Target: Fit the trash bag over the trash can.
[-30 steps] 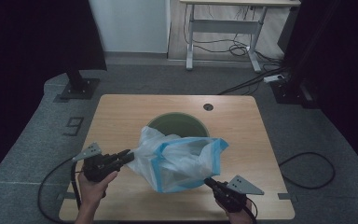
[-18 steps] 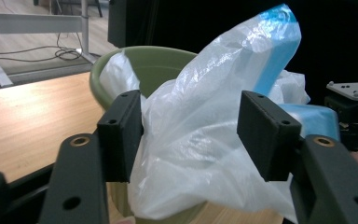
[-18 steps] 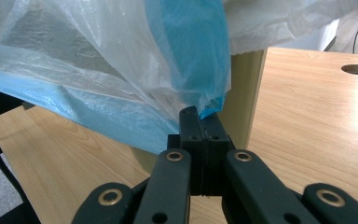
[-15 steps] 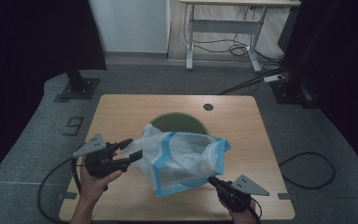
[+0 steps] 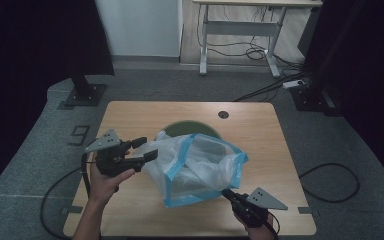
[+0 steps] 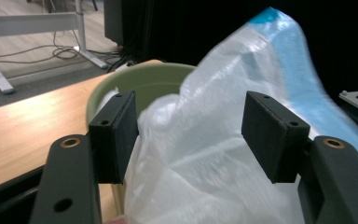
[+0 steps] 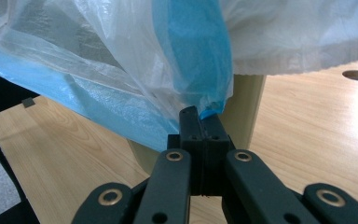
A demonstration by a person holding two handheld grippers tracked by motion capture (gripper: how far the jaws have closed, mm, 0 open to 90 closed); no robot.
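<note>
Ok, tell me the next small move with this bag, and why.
Probably close the left gripper on the bag film between its open jaws. The right gripper already pinches the blue rim, and the bag sits only loosely over the green bin.

Thin plastic film, matt black jaws, pale wood.
Bag (image 5: pixel 195 167): translucent white plastic film w/ blue rim band, crinkled, slight sheen. Bin (image 6: pixel 140 84): smooth matt green plastic. Table (image 5: pixel 260 130): light wood-grain top, smooth, soft glare. Left gripper (image 6: pixel 189 135) & right gripper (image 7: pixel 200 116): matt black, hard-looking, brass-coloured pins at joints; pads (image 6: pixel 272 133) dull black. Floor (image 5: pixel 40 150): grey, rough, carpet-like.
</note>
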